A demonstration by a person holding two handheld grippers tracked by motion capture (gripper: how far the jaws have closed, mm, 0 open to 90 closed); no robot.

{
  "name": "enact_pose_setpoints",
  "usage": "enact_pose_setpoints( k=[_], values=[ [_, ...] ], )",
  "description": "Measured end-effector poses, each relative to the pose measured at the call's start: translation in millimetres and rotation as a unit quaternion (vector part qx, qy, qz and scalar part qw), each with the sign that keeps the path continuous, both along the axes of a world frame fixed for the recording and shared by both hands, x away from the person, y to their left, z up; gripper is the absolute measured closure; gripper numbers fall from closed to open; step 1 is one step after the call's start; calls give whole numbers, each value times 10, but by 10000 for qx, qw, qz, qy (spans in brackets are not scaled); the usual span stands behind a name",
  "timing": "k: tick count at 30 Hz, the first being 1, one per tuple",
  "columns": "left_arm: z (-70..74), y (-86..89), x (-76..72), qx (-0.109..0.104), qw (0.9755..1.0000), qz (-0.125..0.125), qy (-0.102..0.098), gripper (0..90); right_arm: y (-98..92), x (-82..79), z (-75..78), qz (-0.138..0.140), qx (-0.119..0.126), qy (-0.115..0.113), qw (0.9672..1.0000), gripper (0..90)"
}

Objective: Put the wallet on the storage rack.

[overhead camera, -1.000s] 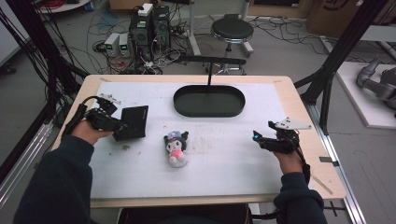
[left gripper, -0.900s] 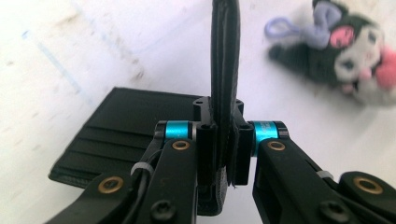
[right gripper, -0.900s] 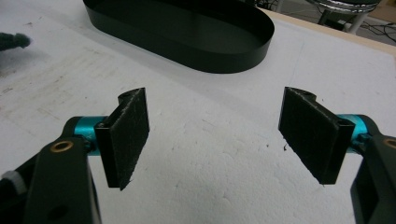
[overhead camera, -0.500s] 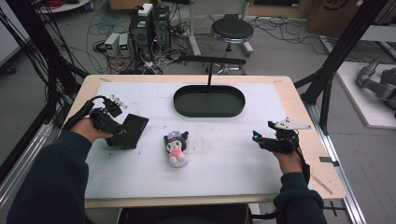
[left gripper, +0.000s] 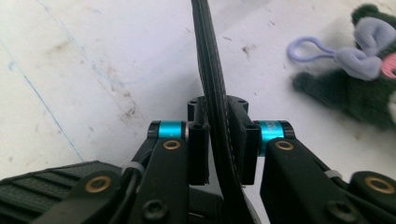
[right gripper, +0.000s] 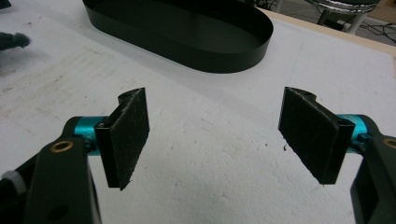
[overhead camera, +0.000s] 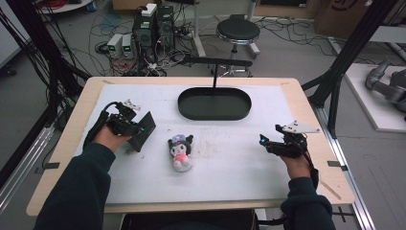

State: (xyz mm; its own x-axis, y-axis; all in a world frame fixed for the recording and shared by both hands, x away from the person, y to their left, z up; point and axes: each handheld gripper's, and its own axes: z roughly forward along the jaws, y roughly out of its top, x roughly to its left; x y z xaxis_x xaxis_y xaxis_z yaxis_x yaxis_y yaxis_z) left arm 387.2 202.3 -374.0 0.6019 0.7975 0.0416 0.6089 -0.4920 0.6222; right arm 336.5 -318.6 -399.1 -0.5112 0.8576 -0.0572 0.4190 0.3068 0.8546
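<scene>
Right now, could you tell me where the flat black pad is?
High view: the flat black pad stands on edge between the left gripper jaws, table's left side, left of the plush toy.

A pale wooden surface (overhead camera: 72, 124) is covered almost edge to edge by a white sheet (overhead camera: 230, 163), which is marked with faint scuffs and dark specks near its middle. A black oval tray (overhead camera: 214, 103) is set on the sheet toward the far side. A small plush toy (overhead camera: 180, 152), dark with a pink face, is laid near the centre. To its left, a flat black wallet (overhead camera: 143, 132) is stood on edge, its lower edge on the sheet.
</scene>
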Motion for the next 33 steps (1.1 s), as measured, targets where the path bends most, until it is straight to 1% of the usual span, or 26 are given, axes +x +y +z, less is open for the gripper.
enact_pose_setpoints(
  k=[2,3,4,6,8,10,11,13,15,17,18,19,20,22,23,24,26,27,28,29,31,32,33],
  values=[
    [-16,-12,-35,-80,9995,86,-281,716,5,-1,-1,1,6,7,10000,249],
    [-32,-14,-51,-111,9990,53,-439,661,3,0,0,6,-8,-1,10000,249],
    [-48,-16,-67,-97,9983,39,-571,605,5,-2,0,3,-13,11,10000,249],
    [-68,-11,-91,-97,9975,81,-698,573,7,-2,0,9,-10,0,10000,249],
    [-75,1,-116,-207,9957,113,-901,519,8,-1,-2,14,-19,5,10000,249],
    [-69,4,-141,-256,9939,114,-1071,509,10,-1,-2,6,-15,9,10000,249],
    [-64,3,-147,-300,9933,82,-1113,508,10,0,-2,5,-24,12,10000,249],
    [-45,-5,-165,-300,9921,65,-1217,505,13,2,-4,7,-28,12,10000,249],
    [-8,-3,-194,-376,9896,114,-1381,494,14,2,-3,10,-35,15,10000,249],
    [29,14,-232,-494,9864,217,-1549,466,12,2,-4,12,-30,9,10000,249],
    [44,31,-268,-609,9828,366,-1707,440,10,1,-4,7,-28,16,10000,249],
    [47,49,-304,-677,9793,521,-1837,401,9,4,-4,6,-17,13,10000,249],
    [39,65,-344,-793,9750,704,-1951,359,9,2,-4,0,-13,19,10000,249],
    [9,101,-422,-872,9684,1045,-2090,303,10,4,-5,6,-24,12,10000,249],
    [-12,106,-451,-903,9655,1140,-2161,276,11,4,-5,19,-34,13,10000,250],
    [-38,114,-500,-887,9623,1258,-2244,263,13,4,-5,16,-36,13,10000,250],
    [-84,122,-576,-928,9561,1409,-2395,263,15,1,-4,19,-35,16,10000,249],
    [-107,122,-607,-934,9540,1480,-2435,263,16,0,-4,16,-29,19,10000,249],
    [-133,120,-632,-929,9522,1549,-2465,262,17,1,-4,11,-29,24,10000,249],
    [-165,115,-649,-907,9517,1598,-2458,262,19,4,-7,17,-35,19,10000,249],
    [-239,106,-667,-836,9509,1700,-2446,262,23,6,-9,20,-42,15,10000,249],
    [-282,109,-663,-767,9512,1750,-2421,262,23,7,-9,28,-42,18,10000,249],
    [-328,112,-654,-744,9515,1811,-2373,262,22,10,-11,35,-49,8,10000,249]
  ],
)
